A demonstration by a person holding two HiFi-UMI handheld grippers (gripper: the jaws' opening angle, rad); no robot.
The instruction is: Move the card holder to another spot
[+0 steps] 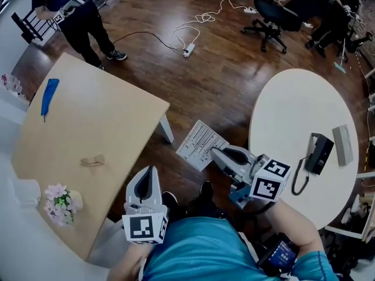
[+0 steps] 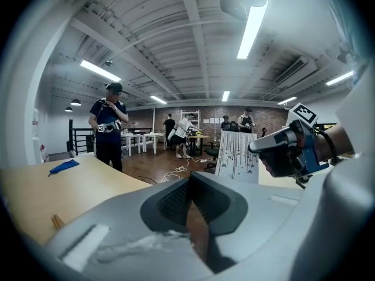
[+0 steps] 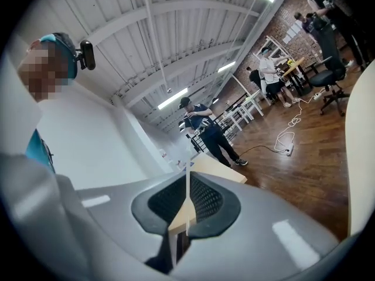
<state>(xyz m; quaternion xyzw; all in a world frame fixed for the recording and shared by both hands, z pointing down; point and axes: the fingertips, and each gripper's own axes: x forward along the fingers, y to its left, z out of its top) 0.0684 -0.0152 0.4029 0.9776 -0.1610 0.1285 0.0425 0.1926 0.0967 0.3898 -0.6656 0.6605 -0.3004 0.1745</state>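
A small light wooden piece [image 1: 92,161], possibly the card holder, lies on the tan wooden table [image 1: 117,116] at the left. I hold both grippers close to my body, away from it. My left gripper [image 1: 153,171] hangs over the table's near right edge with its jaws together and nothing between them. My right gripper [image 1: 215,152] is over the floor between the two tables, also shut and empty. In the left gripper view the closed jaws [image 2: 188,183] point across the room and the right gripper [image 2: 287,148] shows at the right. In the right gripper view the closed jaws [image 3: 187,183] point toward the wooden table [image 3: 214,167].
A blue item [image 1: 49,95] and a pink flower bunch [image 1: 58,204] also sit on the wooden table. The white round table [image 1: 293,110] at right carries a black corded device [image 1: 319,153] and a grey block [image 1: 343,144]. A printed sheet [image 1: 201,144] lies on the floor. A person [image 1: 82,16] stands beyond.
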